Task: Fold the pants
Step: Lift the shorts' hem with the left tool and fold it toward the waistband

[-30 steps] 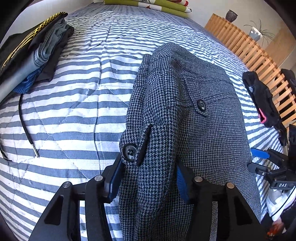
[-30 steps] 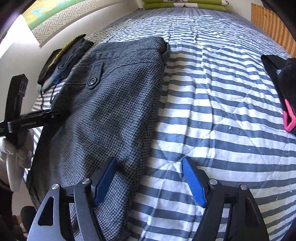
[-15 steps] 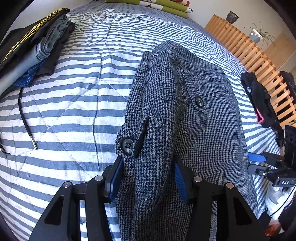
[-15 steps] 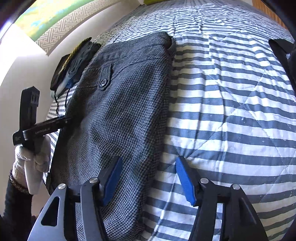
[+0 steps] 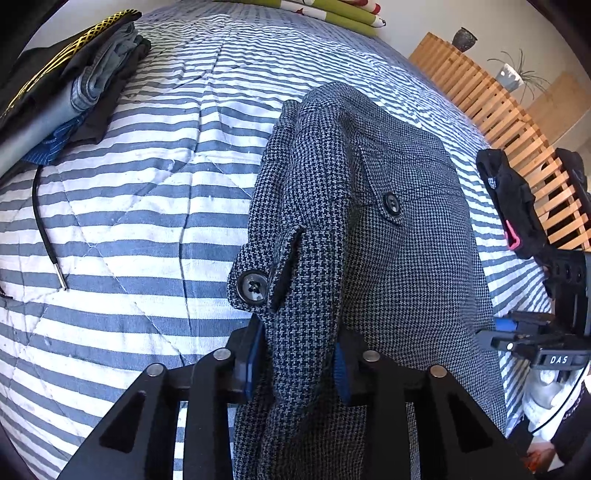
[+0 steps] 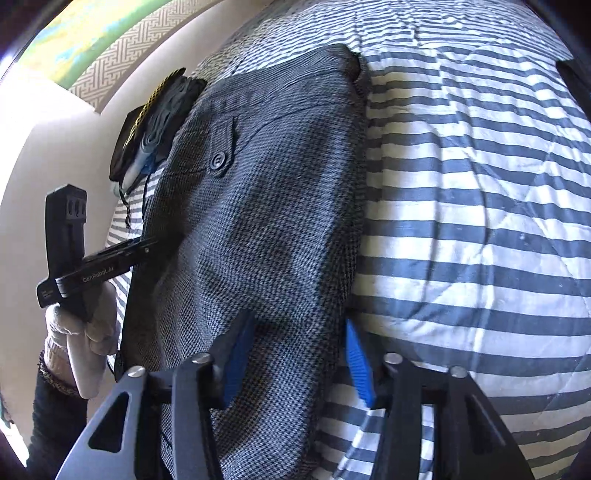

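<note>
The grey houndstooth pants [image 5: 399,258] lie lengthwise on the striped bed, waistband toward me, a back pocket button [image 5: 391,204] facing up. My left gripper [image 5: 297,354] is shut on the bunched waistband just below the large front button [image 5: 252,288]. In the right wrist view the same pants [image 6: 266,206] hang over the bed's near edge. Their right edge sits between the blue pads of my right gripper [image 6: 297,362], whose jaws stand part-way in and open around the cloth. A gloved hand [image 6: 85,332] holds the left gripper at the pants' left edge.
A stack of folded clothes [image 5: 70,85] with a black cord [image 5: 40,221] lies on the striped quilt [image 5: 147,184] at the far left. A black garment with a pink clip [image 5: 513,206] rests at the right, by a wooden slatted rail [image 5: 491,99]. Green pillows [image 5: 332,14] lie at the head.
My right gripper has moved left and forward over the pants' right edge, and its jaws have narrowed. The left gripper keeps its hold on the waistband, raised slightly.
</note>
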`<state>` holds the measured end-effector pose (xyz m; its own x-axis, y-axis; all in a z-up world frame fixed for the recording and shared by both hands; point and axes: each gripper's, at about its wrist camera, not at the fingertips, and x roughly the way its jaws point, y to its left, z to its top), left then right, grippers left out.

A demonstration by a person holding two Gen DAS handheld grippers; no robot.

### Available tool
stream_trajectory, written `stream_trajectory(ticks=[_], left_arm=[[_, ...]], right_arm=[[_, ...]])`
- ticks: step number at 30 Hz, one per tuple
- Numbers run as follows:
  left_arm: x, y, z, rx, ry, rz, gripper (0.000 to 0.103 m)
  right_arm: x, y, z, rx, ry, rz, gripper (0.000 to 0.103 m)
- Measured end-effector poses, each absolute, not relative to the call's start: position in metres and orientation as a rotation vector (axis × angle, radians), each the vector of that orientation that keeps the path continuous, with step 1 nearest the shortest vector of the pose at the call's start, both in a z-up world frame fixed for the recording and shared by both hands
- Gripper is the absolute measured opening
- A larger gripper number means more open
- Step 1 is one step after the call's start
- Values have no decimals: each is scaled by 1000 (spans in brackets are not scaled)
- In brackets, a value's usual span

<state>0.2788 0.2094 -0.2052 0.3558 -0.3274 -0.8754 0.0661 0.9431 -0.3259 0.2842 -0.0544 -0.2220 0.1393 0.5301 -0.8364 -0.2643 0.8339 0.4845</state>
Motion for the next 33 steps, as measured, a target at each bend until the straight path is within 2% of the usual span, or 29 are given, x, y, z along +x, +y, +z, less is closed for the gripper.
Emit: stream_trajectory(ticks=[2,5,7,9,13,17,22,26,29,33], left_arm=[[277,210,-205,-258,1179,-260,28],[277,208,-204,-274,1175,-254,22],[274,209,-200,-305,1159,-255,19],[268,215,-192,-358,1129,-276,17],[251,225,-166,-478,1066,-315,16],[223,217,-117,-521,972,-370,15],[164,199,-55,-548,876,-453,16],[108,180,-26,-590,866,-513,16],[77,164,-20,-622,880,-545,16],[75,155,-35,-702,997,-540,16]], right_arm=[[280,-55,-226,264,1332,610,25],[275,-53,-229,264,1316,611,23],[276,-55,-228,278,1311,609,10],[277,-60,-221,329,1289,609,6],[266,-85,-187,405,1182,635,5],[247,-111,-145,464,1090,672,4],[208,-146,-80,485,940,715,4],[163,-174,-38,479,853,766,4],[130,-188,-23,441,811,776,4],[119,-189,-24,437,822,752,4]])
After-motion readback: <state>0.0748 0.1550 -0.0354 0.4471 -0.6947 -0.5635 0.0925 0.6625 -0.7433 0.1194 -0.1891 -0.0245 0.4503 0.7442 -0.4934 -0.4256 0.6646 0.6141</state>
